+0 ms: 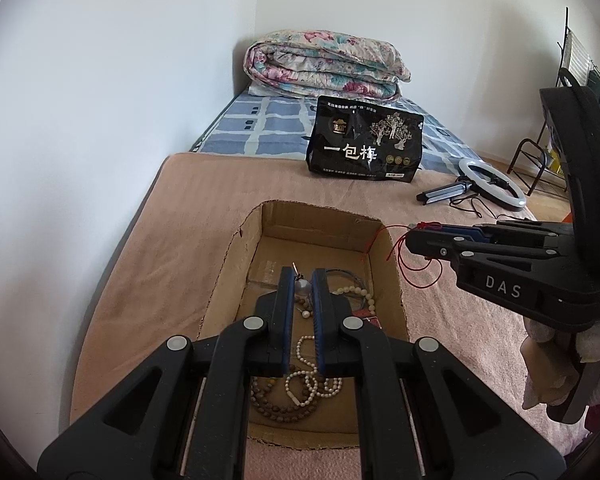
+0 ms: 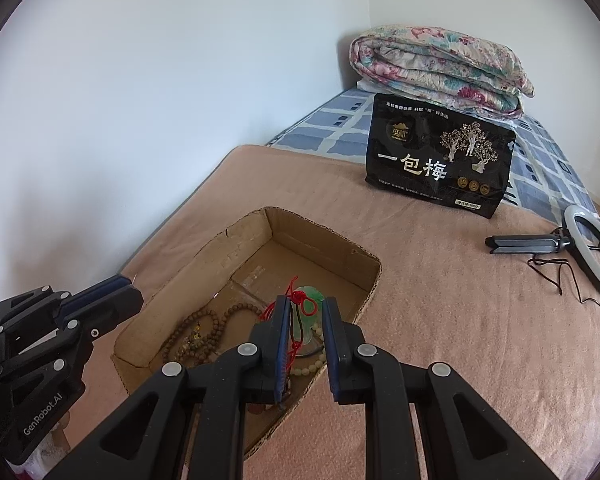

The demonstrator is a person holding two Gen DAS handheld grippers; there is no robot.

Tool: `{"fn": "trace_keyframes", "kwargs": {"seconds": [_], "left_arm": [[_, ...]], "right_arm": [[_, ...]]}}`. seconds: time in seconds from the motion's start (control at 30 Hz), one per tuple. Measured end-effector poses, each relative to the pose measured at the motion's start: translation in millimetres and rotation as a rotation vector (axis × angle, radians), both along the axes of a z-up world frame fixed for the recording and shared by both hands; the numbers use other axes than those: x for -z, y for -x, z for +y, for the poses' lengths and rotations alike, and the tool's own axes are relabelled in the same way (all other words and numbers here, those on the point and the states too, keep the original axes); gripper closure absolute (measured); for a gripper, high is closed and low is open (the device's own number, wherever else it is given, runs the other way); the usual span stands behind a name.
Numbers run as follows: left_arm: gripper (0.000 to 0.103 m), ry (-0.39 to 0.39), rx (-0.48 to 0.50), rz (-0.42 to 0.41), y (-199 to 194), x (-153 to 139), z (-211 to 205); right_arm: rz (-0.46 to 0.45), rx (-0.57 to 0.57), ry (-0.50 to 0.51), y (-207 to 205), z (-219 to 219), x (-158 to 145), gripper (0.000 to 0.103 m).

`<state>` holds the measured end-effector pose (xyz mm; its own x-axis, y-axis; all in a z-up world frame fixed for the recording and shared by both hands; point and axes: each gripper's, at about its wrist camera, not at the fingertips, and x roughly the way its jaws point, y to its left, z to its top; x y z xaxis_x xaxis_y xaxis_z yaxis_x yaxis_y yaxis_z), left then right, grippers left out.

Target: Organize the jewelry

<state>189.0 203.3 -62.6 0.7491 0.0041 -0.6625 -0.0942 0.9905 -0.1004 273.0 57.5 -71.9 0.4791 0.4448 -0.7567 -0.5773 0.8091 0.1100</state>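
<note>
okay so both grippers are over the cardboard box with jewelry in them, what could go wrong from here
The red cord necklace with a green pendant trails loops outside the open brown cardboard box from the right hand-held gripper; it could snag the rim or land outside. The small silver pendant in the left hand-held gripper may drop onto the white pearl strand and brown wooden beads and tangle.
</note>
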Motion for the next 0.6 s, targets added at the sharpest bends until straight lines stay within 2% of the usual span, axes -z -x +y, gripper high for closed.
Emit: {"fn": "trace_keyframes", "kwargs": {"seconds": [0.1, 0.13, 0.17, 0.2, 0.23, 0.3, 0.47, 0.6], "left_arm": [[0.096, 0.0, -0.005, 0.0, -0.6, 0.7, 0.8], [0.096, 0.001, -0.006, 0.002, -0.8, 1.4, 1.2], [0.096, -0.001, -0.009, 0.008, -1.1, 2.0, 1.3], [0.09, -0.004, -0.011, 0.01, -1.0, 2.1, 1.4], [0.074, -0.007, -0.014, 0.009, -0.7, 2.1, 1.8], [0.058, -0.007, -0.027, -0.002, 1.6, 0.8, 2.7], [0.058, -0.008, -0.034, -0.01, 7.5, -3.7, 2.4], [0.058, -0.015, -0.035, -0.021, 15.0, -12.4, -3.0]], "right_arm": [[0.001, 0.001, -0.006, -1.7, 0.0, 0.6, 0.085], [-0.001, 0.004, -0.007, -2.2, 0.0, 0.1, 0.08], [-0.005, 0.006, -0.011, -2.2, -0.7, -0.9, 0.07], [-0.011, 0.009, -0.011, -2.6, -1.5, -1.5, 0.061], [-0.02, 0.013, -0.011, -1.4, -2.5, -3.4, 0.056], [-0.035, 0.016, -0.016, 0.6, -4.3, -6.9, 0.035], [-0.057, 0.027, -0.023, 6.4, -12.5, -16.9, 0.032], [-0.067, 0.038, -0.038, 12.4, -21.9, -25.2, 0.025]]}}
